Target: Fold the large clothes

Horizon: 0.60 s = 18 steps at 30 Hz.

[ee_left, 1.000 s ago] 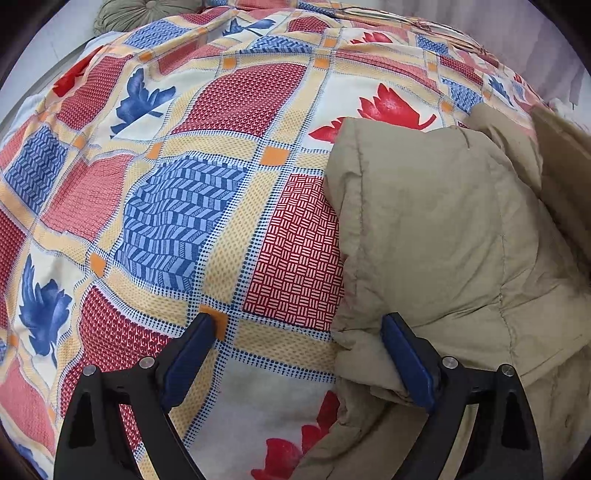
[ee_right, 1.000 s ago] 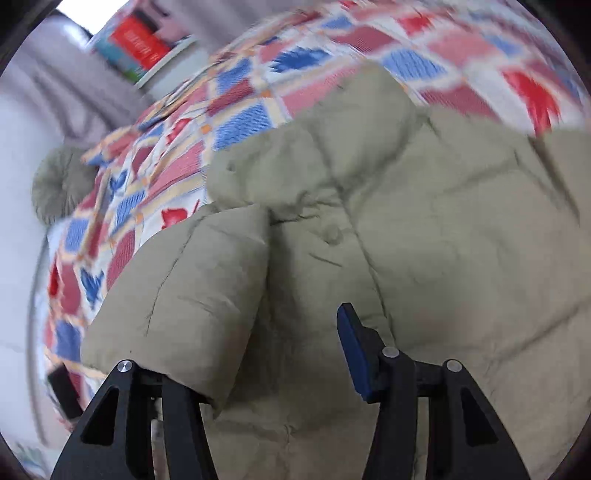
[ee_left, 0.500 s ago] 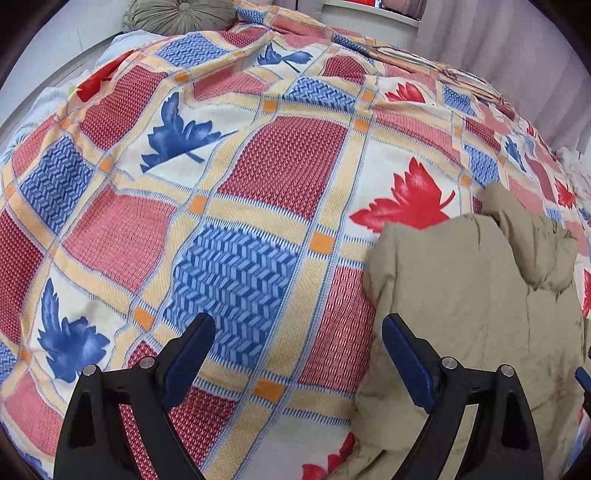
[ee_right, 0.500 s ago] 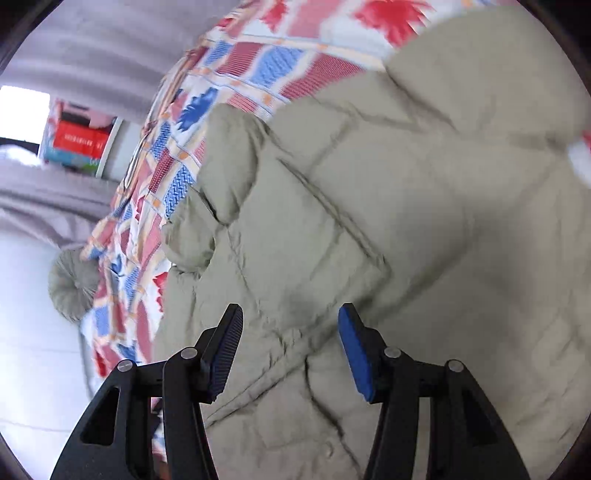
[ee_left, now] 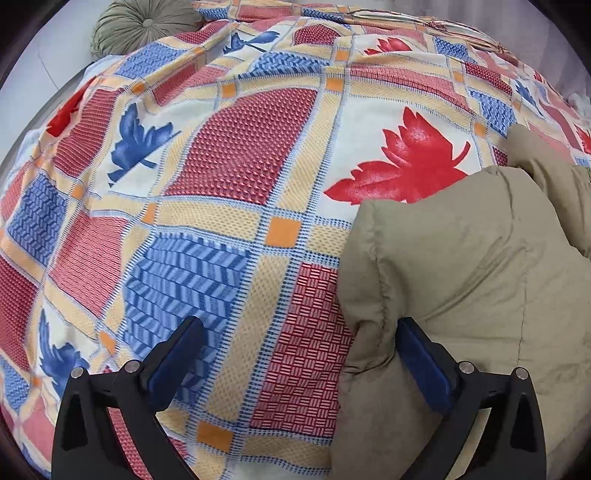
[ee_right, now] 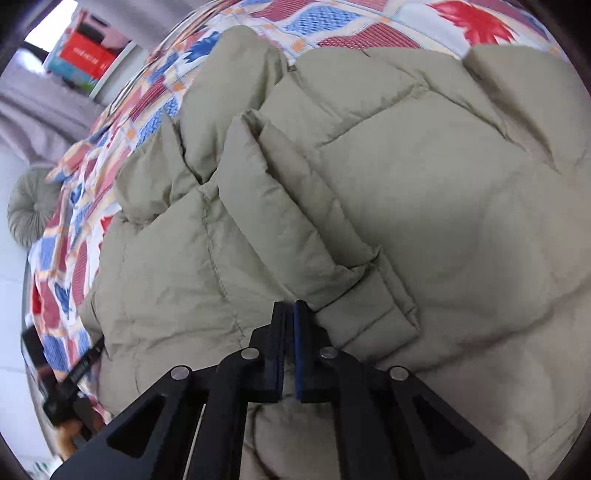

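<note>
Right gripper (ee_right: pixel 290 314) over the puffer jacket (ee_right: pixel 424 206)
Its jaws have just closed together, no fabric clearly between them, beside a folded sleeve cuff (ee_right: pixel 373 314); patterned bedspread (ee_right: pixel 110 122) at ten o'clock.

One khaki puffer jacket (ee_right: pixel 369 192) lies on one bed, which is covered by one patchwork bedspread (ee_left: pixel 229 206) printed with red and blue leaves. One round olive cushion (ee_left: pixel 144 26) sits at the far edge. Two tools show, the left tool (ee_left: pixel 299 343) and the right tool (ee_right: pixel 290 314). One red box (ee_right: pixel 86 55) stands on one shelf
</note>
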{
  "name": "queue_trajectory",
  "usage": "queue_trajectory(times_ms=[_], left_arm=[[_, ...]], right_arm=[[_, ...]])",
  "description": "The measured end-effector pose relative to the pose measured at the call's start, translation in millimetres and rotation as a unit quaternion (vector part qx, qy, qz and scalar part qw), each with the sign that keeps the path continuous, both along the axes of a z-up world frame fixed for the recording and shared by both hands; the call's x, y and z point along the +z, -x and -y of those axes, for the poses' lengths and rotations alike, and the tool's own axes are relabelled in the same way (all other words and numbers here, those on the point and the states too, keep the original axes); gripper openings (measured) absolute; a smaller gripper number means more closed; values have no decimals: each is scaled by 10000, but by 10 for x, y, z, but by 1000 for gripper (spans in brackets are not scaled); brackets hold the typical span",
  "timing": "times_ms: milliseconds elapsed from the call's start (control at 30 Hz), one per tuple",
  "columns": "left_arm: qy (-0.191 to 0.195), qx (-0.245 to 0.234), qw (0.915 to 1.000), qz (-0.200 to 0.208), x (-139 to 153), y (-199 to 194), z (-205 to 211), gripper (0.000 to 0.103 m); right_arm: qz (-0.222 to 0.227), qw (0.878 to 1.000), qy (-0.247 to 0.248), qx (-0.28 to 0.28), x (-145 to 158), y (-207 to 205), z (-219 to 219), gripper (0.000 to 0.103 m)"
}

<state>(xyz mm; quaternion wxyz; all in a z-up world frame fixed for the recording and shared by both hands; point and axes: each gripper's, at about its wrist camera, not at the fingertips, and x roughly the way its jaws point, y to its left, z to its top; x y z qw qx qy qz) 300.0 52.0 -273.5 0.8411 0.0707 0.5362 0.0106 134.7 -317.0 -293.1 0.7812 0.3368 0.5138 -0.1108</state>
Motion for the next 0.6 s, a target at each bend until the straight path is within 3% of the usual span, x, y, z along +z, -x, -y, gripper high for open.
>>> queue_trajectory(times_ms=[133,400,600], left_arm=[[17,111,9999,73,190,117,-131,103],[124,-30,9999,-15,350,736,-62,103],[336,-562,9973,-334,459,1241,279,103]], right_arm=[[-80,9991,403,-41,164,59,81,2],[-211,9974,603,-321,324,449,298,7],[-146,9995,192,-206,424,777,298,7]])
